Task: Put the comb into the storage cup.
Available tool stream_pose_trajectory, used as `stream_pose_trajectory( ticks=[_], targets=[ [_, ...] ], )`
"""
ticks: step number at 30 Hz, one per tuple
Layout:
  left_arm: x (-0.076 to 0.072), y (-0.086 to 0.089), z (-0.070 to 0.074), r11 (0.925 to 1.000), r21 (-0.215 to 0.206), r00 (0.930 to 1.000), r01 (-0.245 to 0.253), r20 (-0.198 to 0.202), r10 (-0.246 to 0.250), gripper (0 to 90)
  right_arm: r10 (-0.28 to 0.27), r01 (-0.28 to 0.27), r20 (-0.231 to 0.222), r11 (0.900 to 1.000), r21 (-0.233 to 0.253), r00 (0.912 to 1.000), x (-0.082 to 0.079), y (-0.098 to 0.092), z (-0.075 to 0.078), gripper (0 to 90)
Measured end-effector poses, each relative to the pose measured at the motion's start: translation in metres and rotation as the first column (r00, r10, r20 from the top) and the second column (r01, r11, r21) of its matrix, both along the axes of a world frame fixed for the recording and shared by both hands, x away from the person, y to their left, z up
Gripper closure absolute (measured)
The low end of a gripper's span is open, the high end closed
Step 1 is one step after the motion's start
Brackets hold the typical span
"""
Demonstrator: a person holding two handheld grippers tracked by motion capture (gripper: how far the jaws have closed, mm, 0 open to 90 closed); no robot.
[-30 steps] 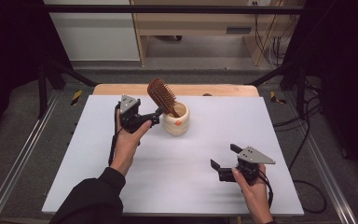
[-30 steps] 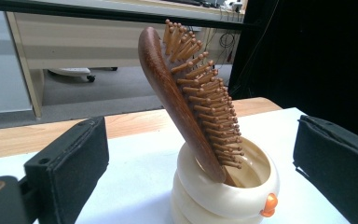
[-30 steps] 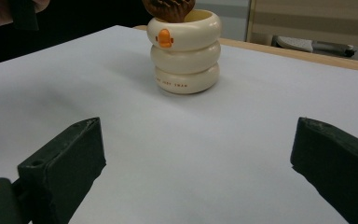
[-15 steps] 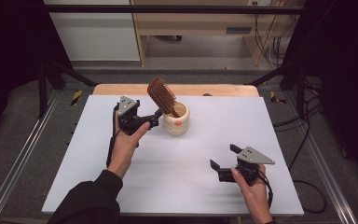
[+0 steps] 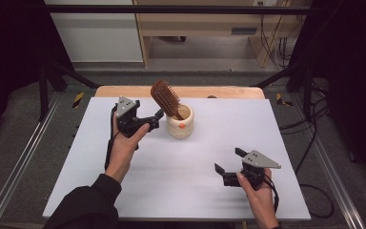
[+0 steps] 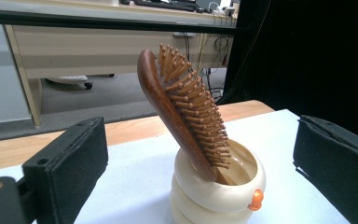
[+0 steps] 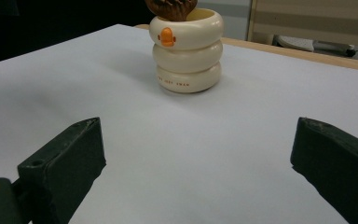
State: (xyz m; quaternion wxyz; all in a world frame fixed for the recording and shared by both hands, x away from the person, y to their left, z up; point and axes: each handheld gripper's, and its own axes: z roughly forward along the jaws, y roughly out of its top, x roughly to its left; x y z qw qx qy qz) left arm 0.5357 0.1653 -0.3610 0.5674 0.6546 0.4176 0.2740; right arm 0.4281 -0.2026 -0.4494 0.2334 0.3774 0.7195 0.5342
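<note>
Brush (image 5: 166, 98) tilted in cup (image 5: 180, 121). Left claw (image 5: 155, 119) wide open, empty, at cup's 9 o'clock. Right claw (image 5: 228, 160) wide open, empty, at 5 o'clock.

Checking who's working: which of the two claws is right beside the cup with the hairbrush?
The left claw, open beside the cream cup holding the hairbrush; the right claw sits far off.

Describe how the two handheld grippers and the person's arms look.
Each gripper, left and right, is black, topped by a grey three-cornered plate, with two blocky black jaws bearing stitched pads. A black cable trails from each. The left arm wears a black sleeve; no sleeve shows at the right hand.
</note>
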Motion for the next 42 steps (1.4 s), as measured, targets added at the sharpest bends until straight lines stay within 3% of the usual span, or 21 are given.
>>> stream_pose_trajectory(
  ticks=[14,18,24,42],
  targets=[
    [-0.010,0.006,0.018,0.9998,0.004,0.9995,0.018,0.026,-0.019,3.2,0.003,-0.003,0.001,1.000,-0.002,1.0000,-0.001,0.001,0.000,3.0],
    [-0.014,0.005,0.022,0.9989,0.036,0.9987,0.029,0.040,-0.031,1.8,0.004,-0.004,0.002,1.000,-0.004,1.0000,0.000,0.001,0.000,3.0],
    [-0.021,0.007,0.028,0.9981,0.041,0.9978,0.045,0.046,-0.047,1.7,0.001,-0.001,0.002,1.000,-0.003,1.0000,-0.001,0.001,0.000,3.0],
    [-0.038,0.026,0.052,0.9986,0.023,0.9964,0.047,0.069,-0.048,1.7,-0.001,0.001,0.007,1.000,-0.012,1.0000,-0.002,0.002,-0.001,3.0]
  ],
)
